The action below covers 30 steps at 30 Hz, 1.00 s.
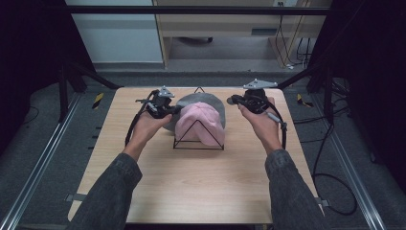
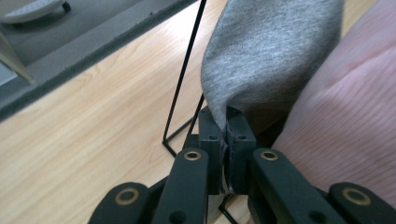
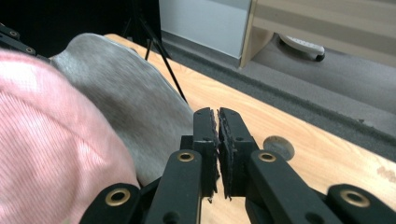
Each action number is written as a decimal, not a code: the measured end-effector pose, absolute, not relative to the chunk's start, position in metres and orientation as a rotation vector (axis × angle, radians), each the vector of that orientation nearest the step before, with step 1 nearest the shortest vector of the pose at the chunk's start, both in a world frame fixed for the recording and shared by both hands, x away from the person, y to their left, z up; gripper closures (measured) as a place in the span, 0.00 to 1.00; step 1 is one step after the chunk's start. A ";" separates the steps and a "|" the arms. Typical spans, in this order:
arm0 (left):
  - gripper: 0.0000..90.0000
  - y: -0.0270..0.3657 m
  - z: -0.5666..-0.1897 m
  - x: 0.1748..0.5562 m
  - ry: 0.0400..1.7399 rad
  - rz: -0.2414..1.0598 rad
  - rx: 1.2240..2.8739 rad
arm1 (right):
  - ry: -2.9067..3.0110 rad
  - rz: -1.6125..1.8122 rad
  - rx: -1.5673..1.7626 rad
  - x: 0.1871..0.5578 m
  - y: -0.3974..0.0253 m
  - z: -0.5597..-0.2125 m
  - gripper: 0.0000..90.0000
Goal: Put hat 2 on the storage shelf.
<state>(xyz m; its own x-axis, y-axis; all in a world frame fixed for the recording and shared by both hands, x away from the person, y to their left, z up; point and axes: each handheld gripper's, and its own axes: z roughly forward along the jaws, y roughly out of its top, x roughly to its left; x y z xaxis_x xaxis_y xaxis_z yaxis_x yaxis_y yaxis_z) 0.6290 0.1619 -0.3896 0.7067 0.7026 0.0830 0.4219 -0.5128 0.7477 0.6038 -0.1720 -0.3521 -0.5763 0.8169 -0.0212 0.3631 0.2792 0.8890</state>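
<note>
On the black wire rack [image 1: 198,139] at the table's middle hang a grey cap [image 2: 275,51] and a pink cap [image 1: 200,123]; the left gripper [image 2: 227,122] is clamped on the grey cap's edge, so lifting it off seems next, while the right gripper [image 3: 218,122] waits beside them, jaws together and empty

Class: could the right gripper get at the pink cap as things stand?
Probably yes. The right gripper is shut on nothing, beside the pink cap on the wire stand, with nothing between them; it must open first.
</note>
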 end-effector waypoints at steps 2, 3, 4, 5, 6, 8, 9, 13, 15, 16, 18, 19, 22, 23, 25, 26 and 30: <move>0.97 0.163 -0.395 0.628 0.858 0.487 2.183 | 2.077 1.244 1.060 0.603 -0.174 -0.357 0.95; 0.97 0.165 -0.397 0.628 0.860 0.485 2.186 | 2.078 1.248 1.067 0.603 -0.174 -0.358 0.95; 0.97 0.165 -0.399 0.628 0.868 0.477 2.182 | 2.079 1.247 1.071 0.602 -0.175 -0.359 0.95; 0.96 0.166 -0.400 0.628 0.866 0.480 2.182 | 2.080 1.243 1.071 0.602 -0.176 -0.360 0.95; 0.96 0.167 -0.401 0.627 0.871 0.475 2.179 | 2.078 1.246 1.076 0.602 -0.176 -0.361 0.95; 0.90 0.168 -0.402 0.627 0.878 0.477 2.170 | 2.077 1.244 1.081 0.601 -0.177 -0.362 0.95; 0.84 0.168 -0.402 0.626 0.893 0.495 2.162 | 2.077 1.241 1.080 0.601 -0.178 -0.363 0.94; 0.58 0.174 -0.398 0.621 0.935 0.520 2.140 | 2.086 1.238 1.081 0.598 -0.178 -0.362 0.79; 0.50 0.181 -0.393 0.616 0.949 0.542 2.131 | 2.081 1.234 1.090 0.595 -0.179 -0.363 0.68; 0.47 0.186 -0.391 0.613 0.956 0.551 2.123 | 2.086 1.228 1.097 0.593 -0.180 -0.364 0.62; 0.41 0.196 -0.387 0.607 0.959 0.570 2.120 | 2.079 1.203 1.116 0.587 -0.183 -0.369 0.53; 0.37 0.200 -0.386 0.603 0.964 0.578 2.131 | 2.071 1.183 1.128 0.583 -0.185 -0.372 0.48; 0.24 0.214 -0.391 0.588 0.979 0.591 2.183 | 2.048 1.138 1.161 0.569 -0.192 -0.387 0.37; 0.21 0.217 -0.393 0.585 0.981 0.587 2.194 | 2.052 1.121 1.179 0.564 -0.194 -0.395 0.34; 0.17 0.226 -0.401 0.576 0.987 0.573 2.220 | 2.073 1.085 1.206 0.556 -0.198 -0.407 0.31; 0.16 0.231 -0.405 0.572 0.993 0.568 2.221 | 2.079 1.059 1.205 0.552 -0.200 -0.414 0.29; 0.13 0.247 -0.427 0.558 1.025 0.534 2.228 | 2.098 1.034 1.258 0.538 -0.207 -0.441 0.25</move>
<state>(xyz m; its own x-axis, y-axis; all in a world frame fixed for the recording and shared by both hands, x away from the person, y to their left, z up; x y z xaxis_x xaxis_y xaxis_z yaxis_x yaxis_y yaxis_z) 0.5579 0.2467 -0.4269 0.6169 0.7806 0.1002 0.5292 -0.5057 0.6813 0.5382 -0.2066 -0.4407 -0.4611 0.8871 -0.0213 0.5234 0.2913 0.8008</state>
